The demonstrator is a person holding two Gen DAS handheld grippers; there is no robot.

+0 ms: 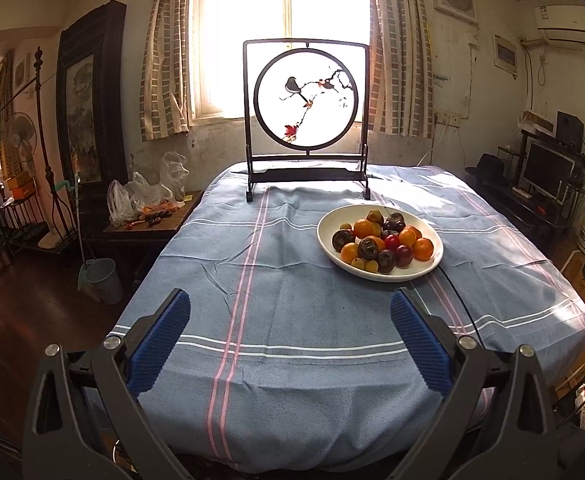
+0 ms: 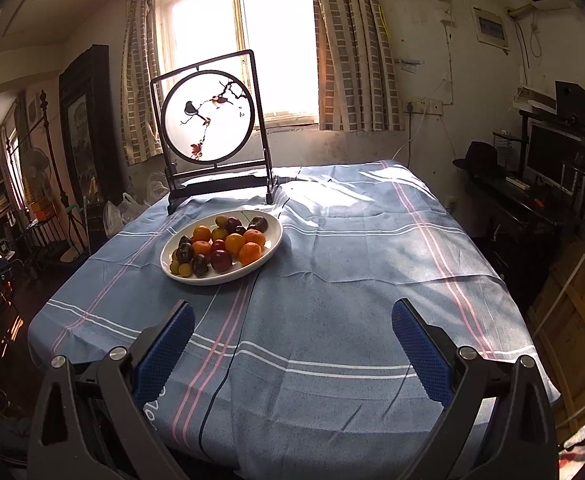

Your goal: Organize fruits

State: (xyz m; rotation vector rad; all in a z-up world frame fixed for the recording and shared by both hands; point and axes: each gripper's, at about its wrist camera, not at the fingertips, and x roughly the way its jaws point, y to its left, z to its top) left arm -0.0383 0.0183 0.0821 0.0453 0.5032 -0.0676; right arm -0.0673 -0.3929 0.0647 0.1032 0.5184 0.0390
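Note:
A white oval plate (image 1: 332,254) (image 2: 273,245) sits on the blue striped tablecloth (image 1: 276,320) (image 2: 352,280). It holds a pile of mixed fruit: oranges (image 1: 422,249) (image 2: 249,253), dark purple fruits (image 1: 342,240) (image 2: 200,265), red plums (image 1: 403,255) (image 2: 221,260) and small yellow-green fruits (image 1: 358,263) (image 2: 184,269). My left gripper (image 1: 290,312) is open and empty above the near table edge, with the plate ahead to its right. My right gripper (image 2: 292,316) is open and empty, with the plate ahead to its left.
A dark framed round screen with a bird painting (image 1: 306,98) (image 2: 206,118) stands at the far edge of the table. A thin black cable (image 2: 228,360) runs over the cloth. A side table with plastic bags (image 1: 144,204) stands to the left. A desk with a monitor (image 2: 548,160) stands to the right.

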